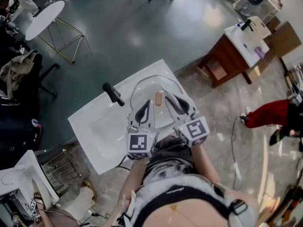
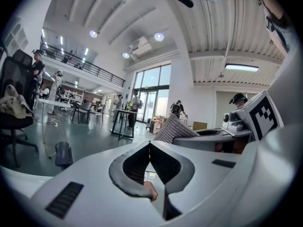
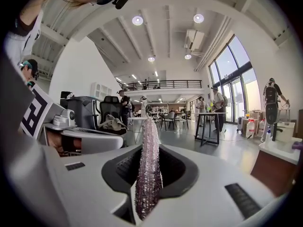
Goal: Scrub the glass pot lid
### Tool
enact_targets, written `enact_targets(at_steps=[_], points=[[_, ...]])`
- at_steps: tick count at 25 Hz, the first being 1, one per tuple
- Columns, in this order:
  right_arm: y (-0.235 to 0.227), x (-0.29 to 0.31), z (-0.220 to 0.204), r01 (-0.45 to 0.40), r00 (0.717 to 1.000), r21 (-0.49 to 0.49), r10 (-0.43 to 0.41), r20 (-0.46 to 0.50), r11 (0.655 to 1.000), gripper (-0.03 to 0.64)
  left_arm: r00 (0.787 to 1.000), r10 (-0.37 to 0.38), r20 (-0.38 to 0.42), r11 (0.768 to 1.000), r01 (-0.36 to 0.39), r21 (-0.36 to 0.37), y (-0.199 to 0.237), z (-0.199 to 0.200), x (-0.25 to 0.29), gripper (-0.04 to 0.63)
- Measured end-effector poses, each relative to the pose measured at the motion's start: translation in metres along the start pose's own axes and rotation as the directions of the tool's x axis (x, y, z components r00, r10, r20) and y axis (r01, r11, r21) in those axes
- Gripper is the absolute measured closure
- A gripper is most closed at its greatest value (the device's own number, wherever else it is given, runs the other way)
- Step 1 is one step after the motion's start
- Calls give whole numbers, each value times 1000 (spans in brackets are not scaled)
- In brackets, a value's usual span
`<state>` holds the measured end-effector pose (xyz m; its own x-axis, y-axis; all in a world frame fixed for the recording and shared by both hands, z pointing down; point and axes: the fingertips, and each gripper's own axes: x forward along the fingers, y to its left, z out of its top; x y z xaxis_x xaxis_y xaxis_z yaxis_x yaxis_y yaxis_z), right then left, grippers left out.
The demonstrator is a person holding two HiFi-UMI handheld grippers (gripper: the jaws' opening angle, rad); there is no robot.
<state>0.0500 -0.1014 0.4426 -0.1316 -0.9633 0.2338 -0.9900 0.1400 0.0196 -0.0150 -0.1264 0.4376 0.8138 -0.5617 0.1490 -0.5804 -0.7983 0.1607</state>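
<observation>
Glass lid [image 1: 138, 82] stood over the white sink [image 1: 97, 126], its clear rim arcing round the tips of both tools; whether it rested on the basin or was held off it could not be told. Its peach knob [image 1: 159, 98] showed between the two tools in the head view, and from the left gripper view a sliver of the same peach colour peeped through the gap under the jaws. The left hand-held gripper [image 2: 150, 145] had its jaws pressed together at the tips, with nothing plainly between them; no view showed whether they nipped the lid's thin edge. The right hand-held gripper [image 3: 147, 148], just beside it, was clamped on a glittery silver-mauve scrubber [image 3: 148, 174], which stuck out upright past the jaw tips. Both tools pointed away from the person and lay close side by side, marker cubes nearest the body. A black tap [image 1: 113, 94] stood on the sink just left of the lid. Grey floor [image 1: 142, 27] spread beyond. Well apart to the right stood a brown cabinet [image 1: 225, 63] with a white top, and a round white table [image 1: 45, 19] stood at far left. A person in red trousers [image 1: 267, 113] showed at the right edge.
</observation>
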Motion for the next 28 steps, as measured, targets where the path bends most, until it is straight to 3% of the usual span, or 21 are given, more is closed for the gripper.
enact_targets(at_steps=[6,18,28], points=[[-6,2,-8,4,999,15,-4,-38,1000,532,999,-12,-36,1000,13,17,2,-16,4,595],[-32,25,-3,-131,989,-15,130,-68,991,532,994,91,-54,995,-93,-25,-5,-16,38,591],[-55,26,-13,-159,985,4,159,-73,987,532,988,133,-73,991,-134,-2,-10,-22,61,592]])
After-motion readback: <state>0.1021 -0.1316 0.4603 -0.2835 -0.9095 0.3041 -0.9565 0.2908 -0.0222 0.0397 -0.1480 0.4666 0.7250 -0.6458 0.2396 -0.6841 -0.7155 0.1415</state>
